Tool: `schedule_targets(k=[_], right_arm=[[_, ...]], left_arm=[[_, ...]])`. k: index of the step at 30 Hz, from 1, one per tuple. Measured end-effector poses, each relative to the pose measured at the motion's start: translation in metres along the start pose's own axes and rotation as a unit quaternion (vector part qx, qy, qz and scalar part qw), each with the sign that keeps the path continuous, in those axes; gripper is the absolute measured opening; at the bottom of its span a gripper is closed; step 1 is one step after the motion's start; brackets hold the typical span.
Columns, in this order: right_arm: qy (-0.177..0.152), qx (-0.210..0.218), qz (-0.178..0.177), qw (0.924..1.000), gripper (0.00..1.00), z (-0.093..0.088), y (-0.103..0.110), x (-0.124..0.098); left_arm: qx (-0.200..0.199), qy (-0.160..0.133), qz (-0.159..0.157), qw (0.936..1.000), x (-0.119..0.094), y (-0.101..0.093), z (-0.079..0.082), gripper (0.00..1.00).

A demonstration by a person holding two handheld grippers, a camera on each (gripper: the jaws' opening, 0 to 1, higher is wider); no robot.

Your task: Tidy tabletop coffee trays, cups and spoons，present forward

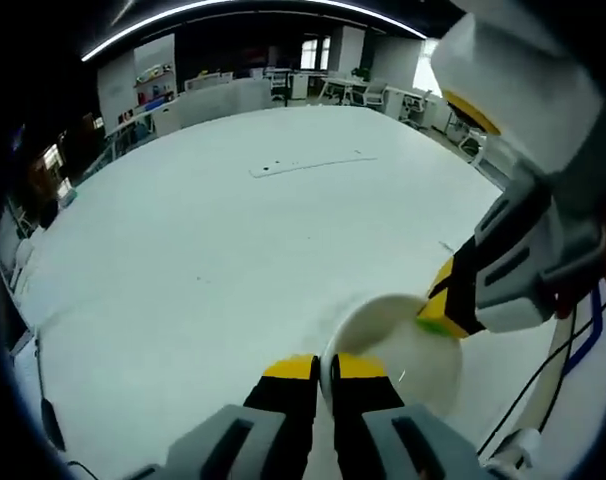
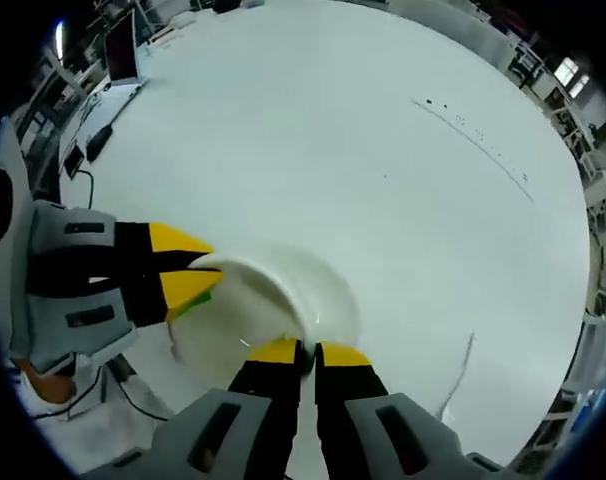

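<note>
White ceramic, glossy: the cup (image 1: 398, 345) sits on the white tabletop (image 1: 233, 260), directly ahead of both claws and clamped by both. In the left gripper view, the left gripper (image 1: 326, 368) has its yellow-tipped jaws drawn narrow across the near rim, one jaw outside the wall and one inside. The right gripper (image 1: 445, 300) enters from the right and pinches the far-right rim.

In the right gripper view, the right gripper (image 2: 300, 352) is likewise narrow on the near rim of the cup (image 2: 268, 305), while the left gripper (image 2: 188, 265) bites the left rim. The two grips stand roughly a quarter-turn apart on the rim.

The cup is round, so it has no long axis; no handle is visible. Neither arm is nearer, since both touch it.

No brand, label or readable writing shows on the cup or tabletop (image 2: 383, 150).
</note>
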State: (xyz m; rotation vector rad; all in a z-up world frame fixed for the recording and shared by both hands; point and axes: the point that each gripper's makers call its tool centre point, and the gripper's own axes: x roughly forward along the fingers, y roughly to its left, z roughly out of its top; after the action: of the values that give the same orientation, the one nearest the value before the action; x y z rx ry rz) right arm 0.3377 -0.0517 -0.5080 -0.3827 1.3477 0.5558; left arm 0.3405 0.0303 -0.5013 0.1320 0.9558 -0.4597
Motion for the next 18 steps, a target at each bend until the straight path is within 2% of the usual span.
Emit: schedule_targets(k=[5,14,18], right_arm=[[-0.001,0.017,0.013,0.9998,0.05,-0.006,-0.006,0.004],[-0.005,0.030,0.030,0.9991,0.05,-0.002,-0.015,0.007],[-0.019,0.032,0.035,0.9987,0.06,0.000,-0.015,0.009]], left_arm=[[0.001,0.005,-0.006,1.0000,0.004,-0.006,0.000,0.07],[0.006,0.006,-0.008,0.9999,0.008,-0.011,0.003,0.07],[0.005,0.005,-0.006,1.0000,0.011,-0.009,0.002,0.07]])
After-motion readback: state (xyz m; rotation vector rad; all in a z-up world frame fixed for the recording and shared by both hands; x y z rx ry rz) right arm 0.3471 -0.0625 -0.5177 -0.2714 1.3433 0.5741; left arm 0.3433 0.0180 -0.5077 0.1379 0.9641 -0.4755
